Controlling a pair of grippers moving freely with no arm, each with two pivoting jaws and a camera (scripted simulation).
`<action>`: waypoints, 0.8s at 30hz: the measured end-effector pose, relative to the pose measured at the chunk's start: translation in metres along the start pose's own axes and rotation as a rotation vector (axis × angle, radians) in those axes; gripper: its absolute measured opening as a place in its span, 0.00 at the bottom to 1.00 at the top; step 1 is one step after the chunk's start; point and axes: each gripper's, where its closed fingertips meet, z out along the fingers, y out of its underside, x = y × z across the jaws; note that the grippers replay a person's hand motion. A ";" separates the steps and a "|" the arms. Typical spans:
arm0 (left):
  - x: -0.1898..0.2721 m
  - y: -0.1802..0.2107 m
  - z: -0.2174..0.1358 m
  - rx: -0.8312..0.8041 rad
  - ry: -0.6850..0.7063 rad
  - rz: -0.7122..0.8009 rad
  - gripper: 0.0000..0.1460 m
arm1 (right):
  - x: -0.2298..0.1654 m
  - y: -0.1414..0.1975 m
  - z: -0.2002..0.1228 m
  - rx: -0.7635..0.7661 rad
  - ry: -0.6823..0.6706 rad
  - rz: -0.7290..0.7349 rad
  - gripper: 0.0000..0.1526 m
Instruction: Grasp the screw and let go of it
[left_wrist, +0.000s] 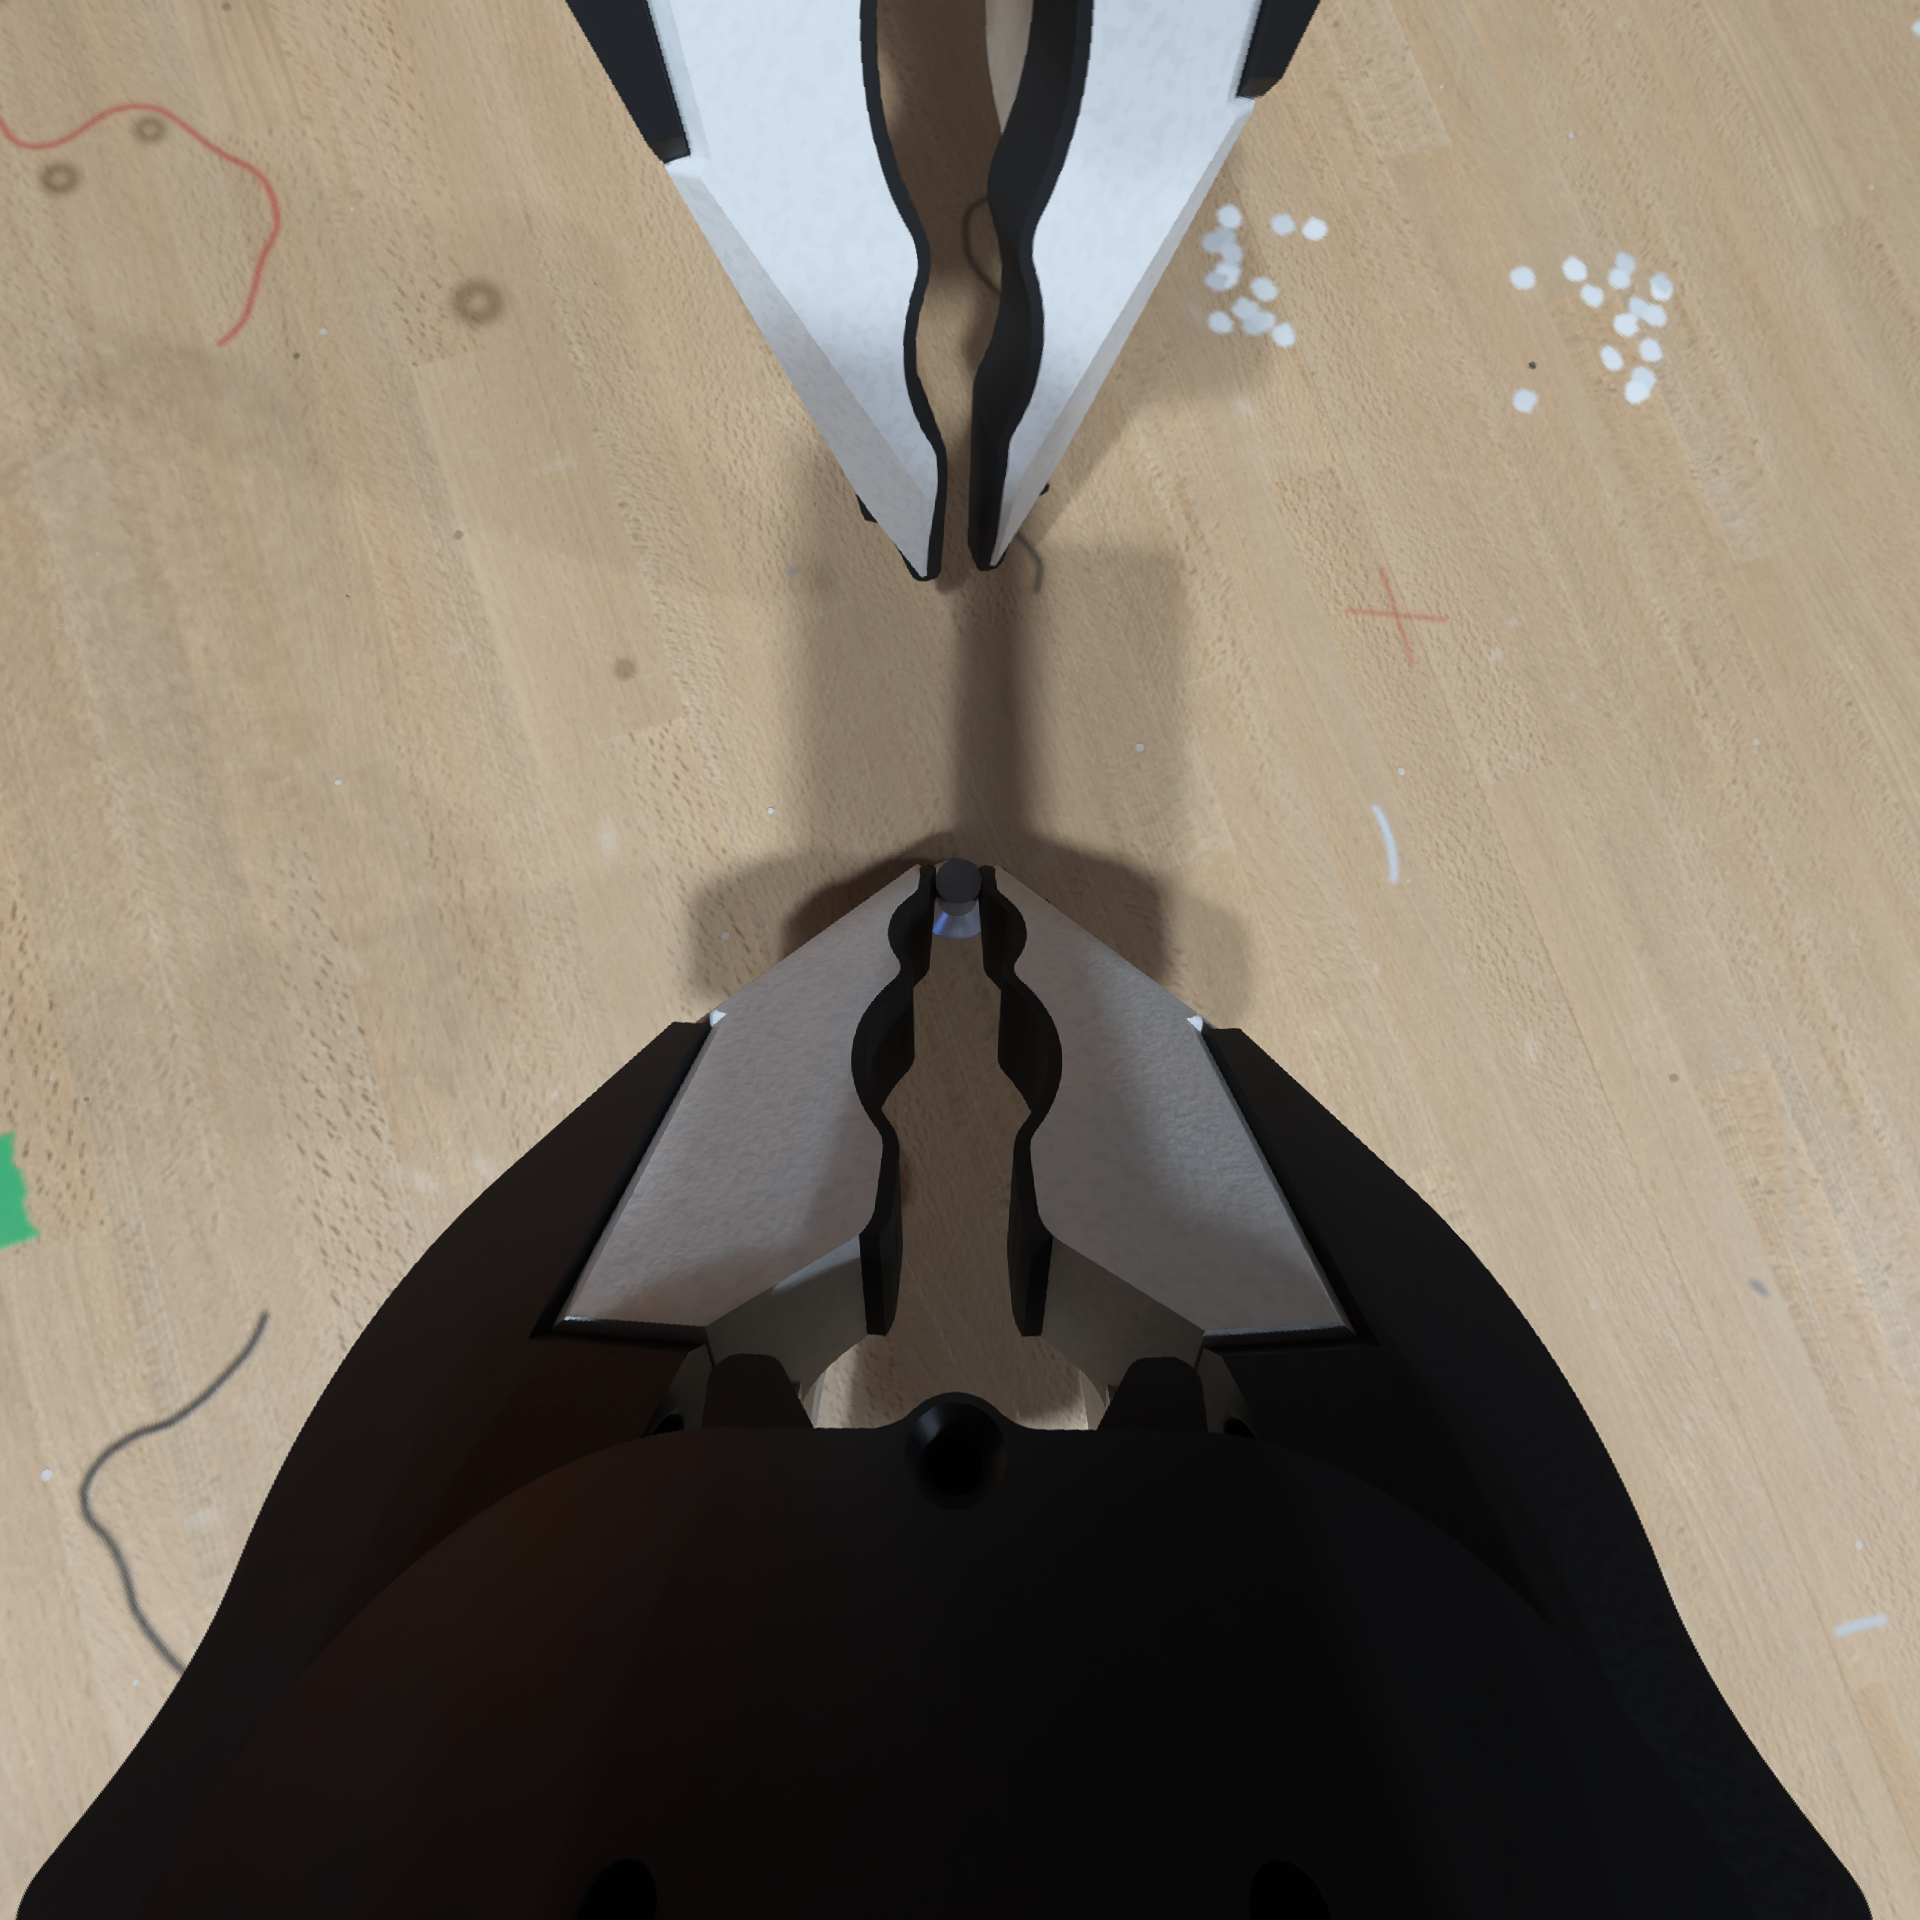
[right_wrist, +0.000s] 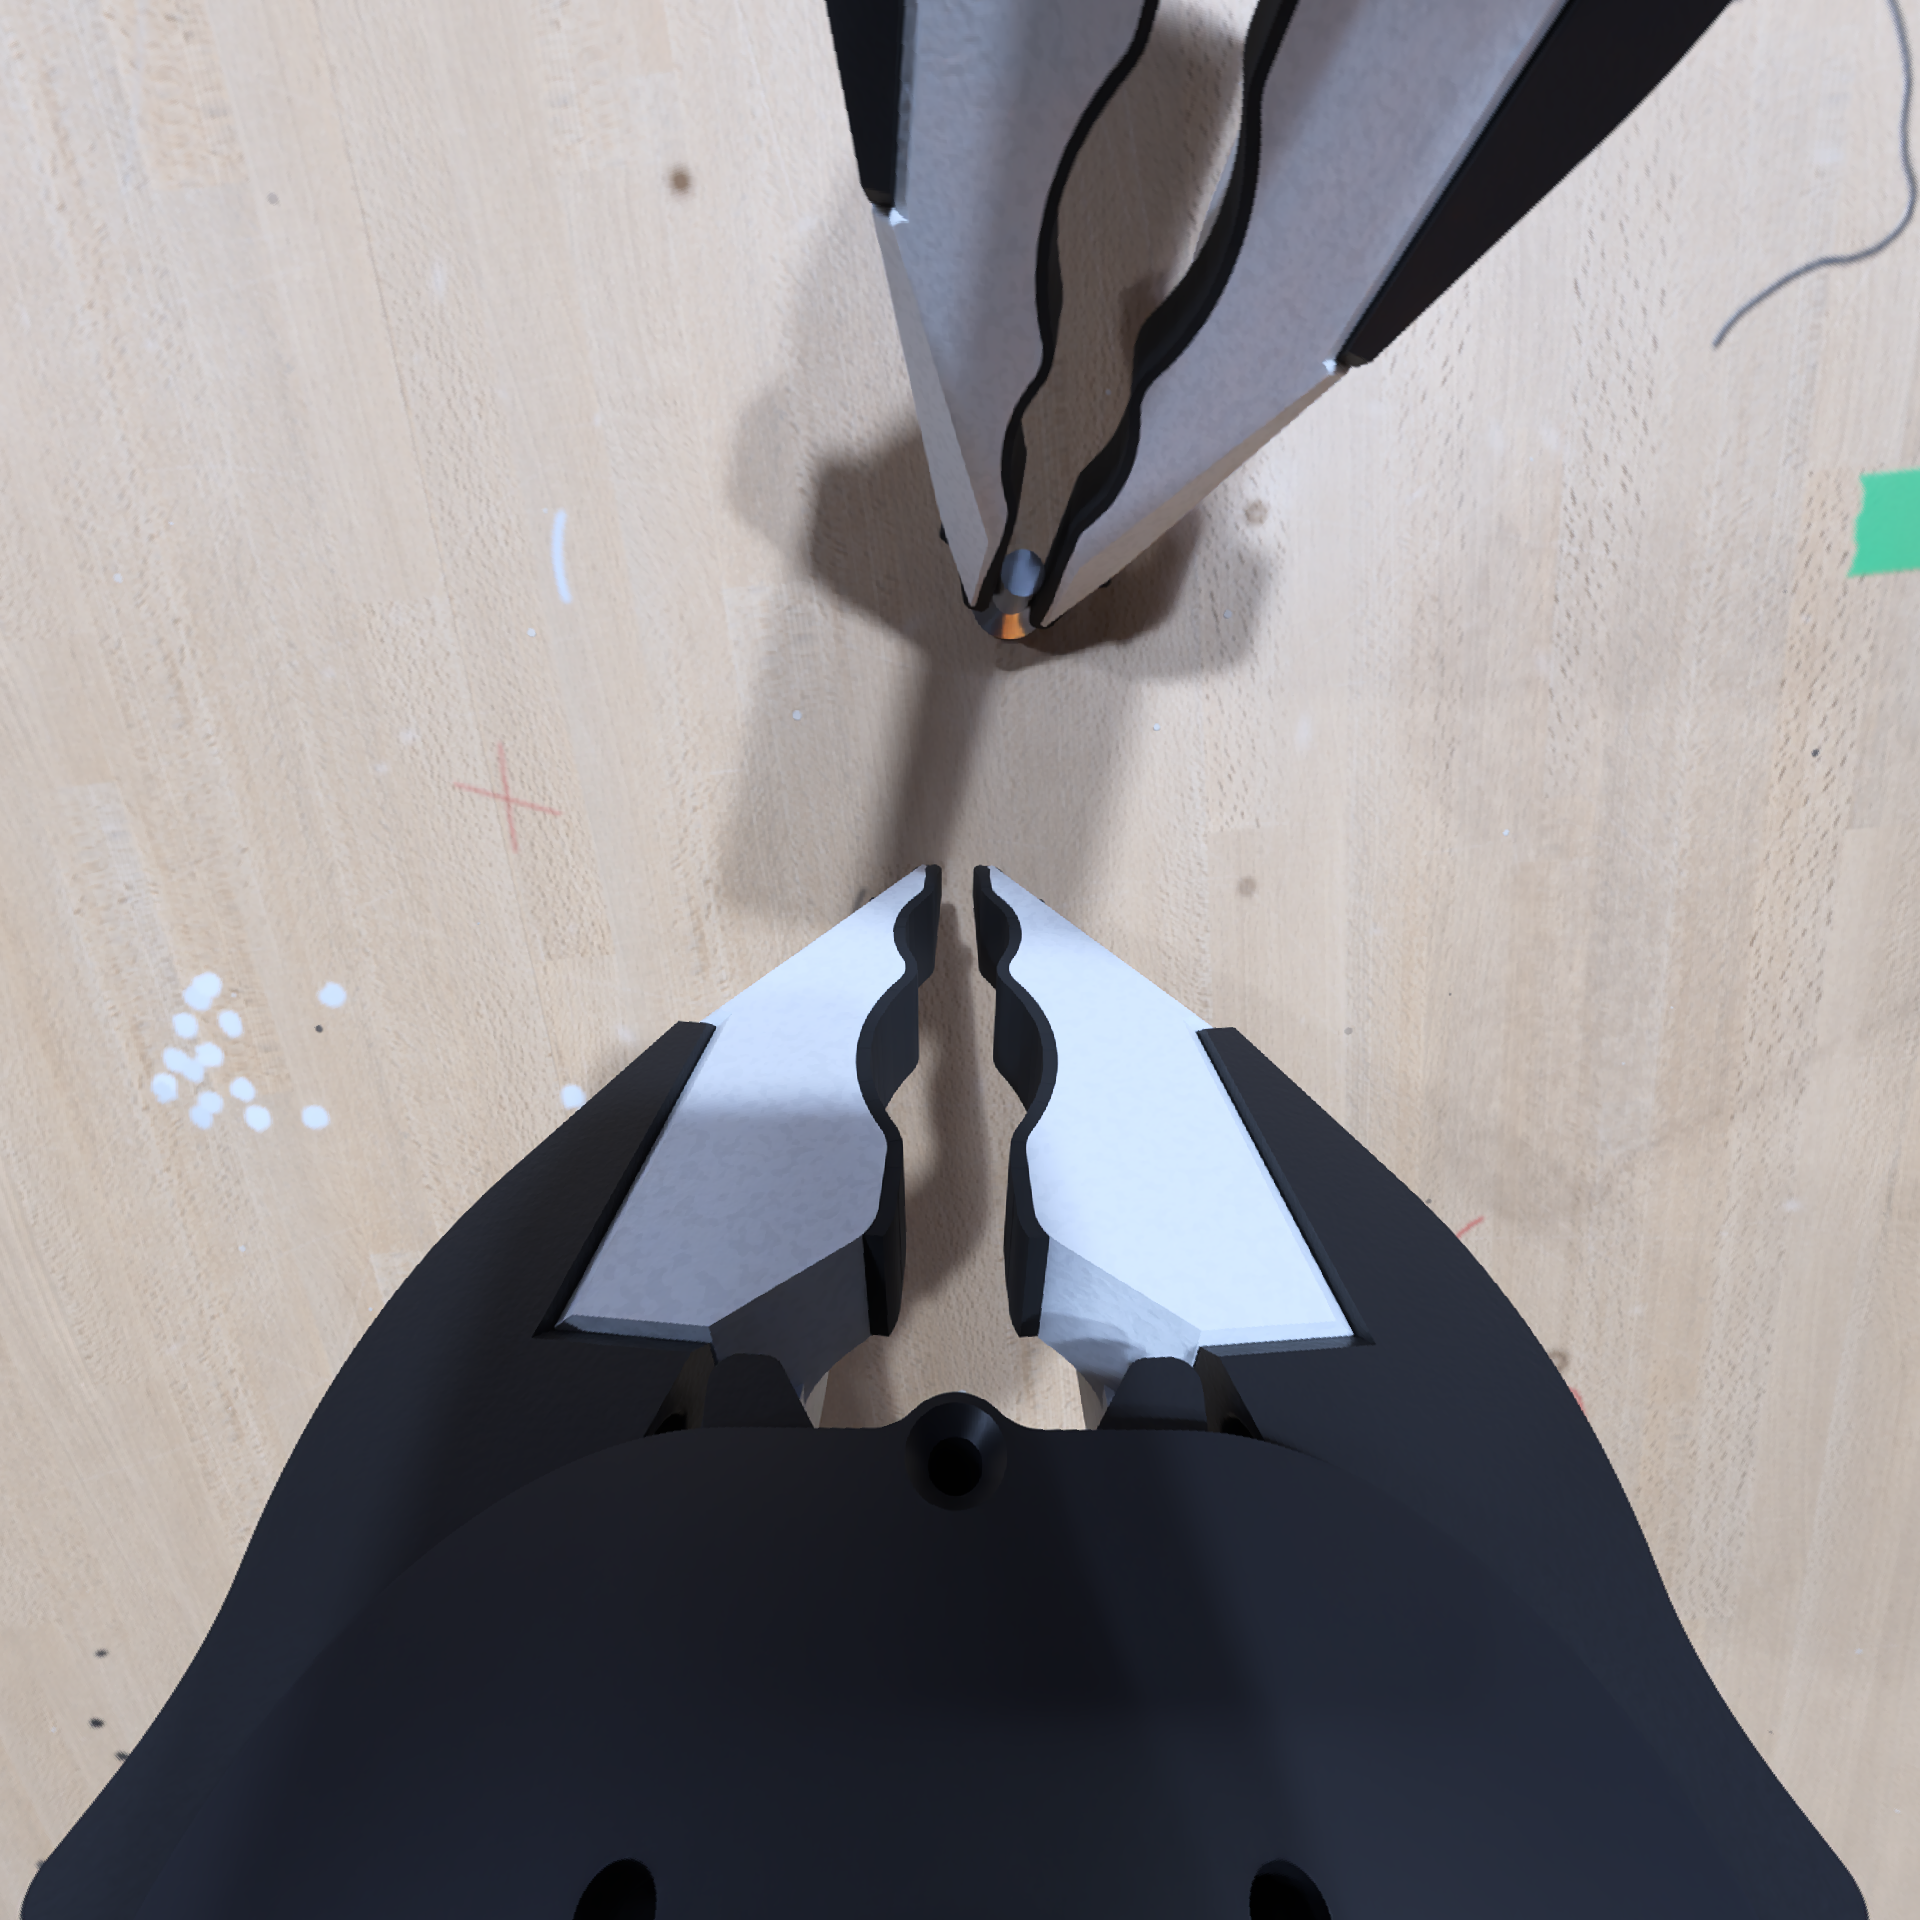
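Observation:
A small dark grey screw (left_wrist: 956, 896) stands pinched between the tips of my left gripper (left_wrist: 956, 883), close above the wooden table. The left gripper is shut on it. In the right wrist view the same screw (right_wrist: 1016, 594) shows between the left gripper's tips (right_wrist: 1013, 608) at the top, its lower end glinting orange. My right gripper (right_wrist: 957, 878) faces the left one across a short gap. Its jaws are nearly closed with a narrow slit between them and hold nothing. It also shows in the left wrist view (left_wrist: 956, 566).
The wooden table (left_wrist: 416, 727) carries marks: white dot clusters (left_wrist: 1252, 281), a red cross (left_wrist: 1397, 615), a red squiggle (left_wrist: 249, 208), a dark squiggle (left_wrist: 156, 1455) and a green tape piece (left_wrist: 16, 1195). Nothing stands on it near the grippers.

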 end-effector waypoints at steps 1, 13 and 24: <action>0.000 0.000 0.000 0.000 0.001 0.000 0.05 | 0.001 0.001 0.001 0.002 0.004 0.005 0.03; 0.000 0.000 0.000 -0.001 0.003 -0.003 0.05 | -0.003 0.002 0.006 -0.048 -0.035 -0.024 0.01; 0.000 0.002 -0.002 -0.032 -0.013 0.005 0.07 | -0.001 -0.007 0.008 0.092 -0.015 0.133 0.08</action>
